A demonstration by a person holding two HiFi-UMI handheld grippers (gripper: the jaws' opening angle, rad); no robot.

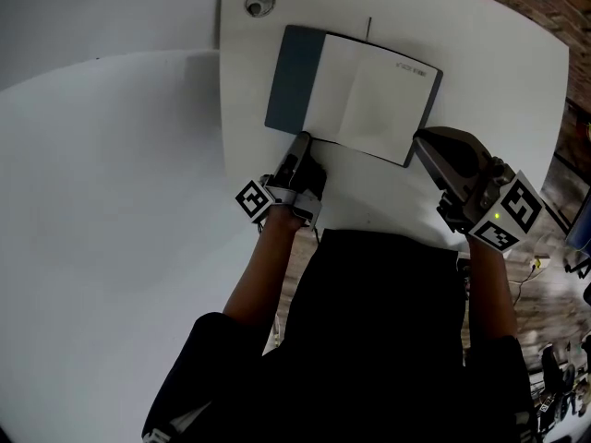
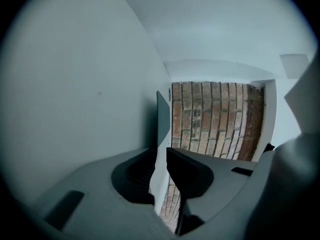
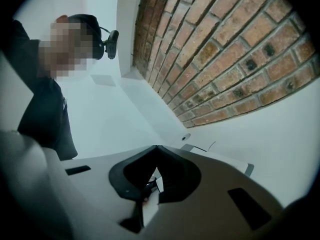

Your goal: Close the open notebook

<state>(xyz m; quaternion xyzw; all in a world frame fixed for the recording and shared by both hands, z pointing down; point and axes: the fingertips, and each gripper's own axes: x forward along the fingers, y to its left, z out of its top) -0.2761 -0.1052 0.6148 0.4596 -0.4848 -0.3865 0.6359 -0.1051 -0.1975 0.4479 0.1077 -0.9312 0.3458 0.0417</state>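
Observation:
The open notebook [image 1: 369, 95] lies flat on the white table [image 1: 499, 81], dark grey cover leaf at the left and blank white pages at the right. My left gripper [image 1: 303, 138] reaches its near edge where the cover leaf meets the pages. In the left gripper view its jaws [image 2: 161, 151] are shut on a thin leaf seen edge-on, and the grey cover [image 2: 163, 115] rises beyond them. My right gripper [image 1: 417, 141] rests at the notebook's near right corner. Its tips [image 3: 157, 149] meet, and the notebook [image 3: 220, 158] lies just beyond them to the right.
A round metal-ringed hole [image 1: 259, 3] sits in the table beyond the notebook's left corner. A second white surface [image 1: 102, 201] adjoins on the left. A brick wall [image 3: 225, 54] stands behind the table. A person in dark clothes [image 3: 45, 114] stands at its near edge.

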